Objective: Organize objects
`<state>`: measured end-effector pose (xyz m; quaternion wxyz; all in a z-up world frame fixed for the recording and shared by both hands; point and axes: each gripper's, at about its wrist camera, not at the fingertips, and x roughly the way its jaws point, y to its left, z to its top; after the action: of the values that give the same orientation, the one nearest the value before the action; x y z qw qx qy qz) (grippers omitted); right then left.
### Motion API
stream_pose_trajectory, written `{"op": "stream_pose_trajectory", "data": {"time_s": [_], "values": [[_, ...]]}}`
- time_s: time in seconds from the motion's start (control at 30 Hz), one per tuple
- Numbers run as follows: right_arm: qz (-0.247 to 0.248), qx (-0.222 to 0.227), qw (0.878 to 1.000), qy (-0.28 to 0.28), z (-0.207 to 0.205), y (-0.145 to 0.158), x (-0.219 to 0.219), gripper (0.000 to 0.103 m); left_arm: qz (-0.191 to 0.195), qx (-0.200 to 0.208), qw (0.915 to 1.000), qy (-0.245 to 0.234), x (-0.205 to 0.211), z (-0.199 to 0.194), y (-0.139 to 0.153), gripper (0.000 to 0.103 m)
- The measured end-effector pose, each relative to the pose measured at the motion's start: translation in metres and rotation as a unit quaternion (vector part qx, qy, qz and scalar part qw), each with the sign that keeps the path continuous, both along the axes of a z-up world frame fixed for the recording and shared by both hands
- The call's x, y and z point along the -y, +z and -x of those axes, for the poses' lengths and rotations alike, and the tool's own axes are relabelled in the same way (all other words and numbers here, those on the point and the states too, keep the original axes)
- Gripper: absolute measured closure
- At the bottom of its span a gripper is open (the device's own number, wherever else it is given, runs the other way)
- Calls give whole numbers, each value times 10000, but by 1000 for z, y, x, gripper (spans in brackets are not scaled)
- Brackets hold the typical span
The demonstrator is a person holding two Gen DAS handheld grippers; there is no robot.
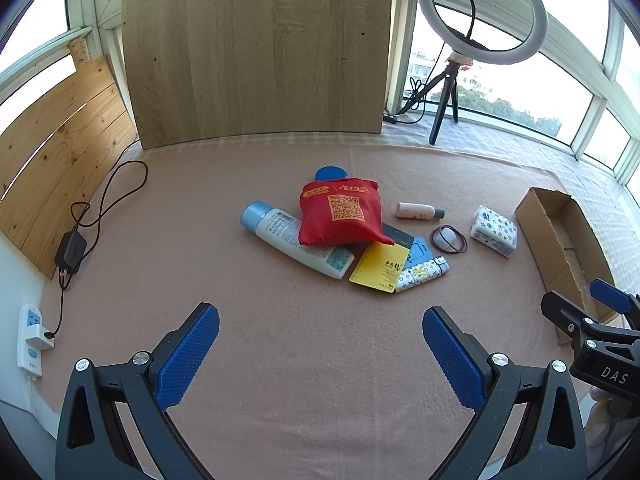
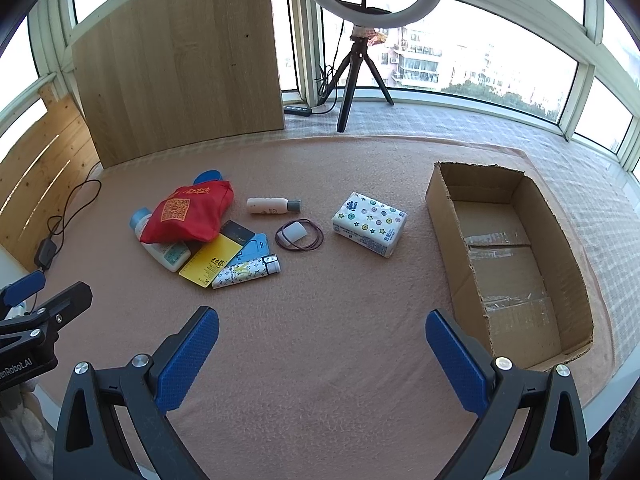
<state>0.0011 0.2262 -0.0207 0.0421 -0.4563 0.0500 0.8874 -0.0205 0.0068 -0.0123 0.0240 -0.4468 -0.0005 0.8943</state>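
Observation:
A red bag [image 1: 340, 212] [image 2: 188, 213] lies on a heap in the middle of the pink blanket. Under it are a white bottle with a blue cap [image 1: 292, 238] [image 2: 160, 240], a yellow card [image 1: 380, 266] [image 2: 210, 262] and a patterned tube [image 1: 422, 274] [image 2: 246, 272]. To the right lie a small white bottle [image 1: 418, 211] [image 2: 272, 205], a hair tie ring [image 1: 449, 239] [image 2: 299, 234] and a tissue pack [image 1: 493, 231] [image 2: 369, 224]. An empty cardboard box [image 2: 512, 260] [image 1: 560, 240] stands at the right. My left gripper [image 1: 320, 354] and right gripper [image 2: 322, 356] hover open, near side of the heap, holding nothing.
A wooden board [image 1: 256, 48] leans against the windows at the back. A ring light on a tripod [image 1: 480, 12] [image 2: 360, 60] stands back right. At the left are a charger with its cable [image 1: 71, 252] and a wall power strip [image 1: 31, 336]. Bare blanket [image 2: 320, 300] lies below the heap.

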Motion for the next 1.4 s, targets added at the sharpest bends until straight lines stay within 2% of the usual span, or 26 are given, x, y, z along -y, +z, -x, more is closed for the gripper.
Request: {"op": "stream_pose_trajectory", "data": {"time_s": [0.63,0.93,1.17,1.4], "values": [[56,107,9999,-116,-2,-7,-4,1,-68,7,10000,-20,6,25,-3,0],[81,192,9994,-286,-11,-13,-14,1,-301,196,9993,-45,19,80,-13,0],[84,296,9980,-545,-24,-19,-32,1,-815,379,9957,216,25,143,-23,2],[51,357,9956,-860,-41,-21,-53,1,-971,682,9925,296,8,199,-47,7]]}}
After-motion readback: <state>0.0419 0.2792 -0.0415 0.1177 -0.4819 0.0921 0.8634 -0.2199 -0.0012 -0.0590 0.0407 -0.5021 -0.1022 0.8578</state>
